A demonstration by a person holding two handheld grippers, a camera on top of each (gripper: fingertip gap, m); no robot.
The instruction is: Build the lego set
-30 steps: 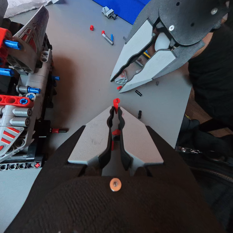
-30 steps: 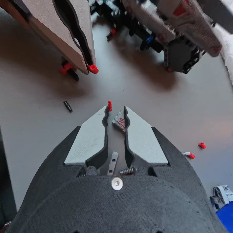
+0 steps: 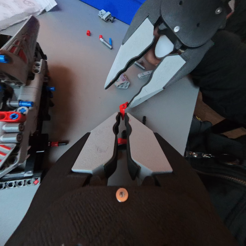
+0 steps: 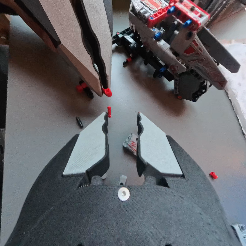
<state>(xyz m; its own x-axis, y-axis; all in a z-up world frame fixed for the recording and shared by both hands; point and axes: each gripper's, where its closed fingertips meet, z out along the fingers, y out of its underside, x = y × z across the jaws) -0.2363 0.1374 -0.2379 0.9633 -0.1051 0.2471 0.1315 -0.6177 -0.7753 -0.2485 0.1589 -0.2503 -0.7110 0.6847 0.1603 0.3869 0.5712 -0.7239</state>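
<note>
Red connector piece (image 3: 123,109): pinched at tips of left gripper (image 3: 122,115), long axis along fingers. Right gripper (image 4: 123,114): jaws spread, empty, just beside; red pin (image 4: 109,111) touching its left fingertip. Model (image 4: 177,43) well apart.

A grey table (image 3: 82,74) carried the work, a blue sheet (image 3: 119,9) lying along its far edge. White paper (image 3: 20,9) sat crumpled in the far left corner. Beyond the right edge sat a person in dark clothing (image 3: 219,93).
</note>
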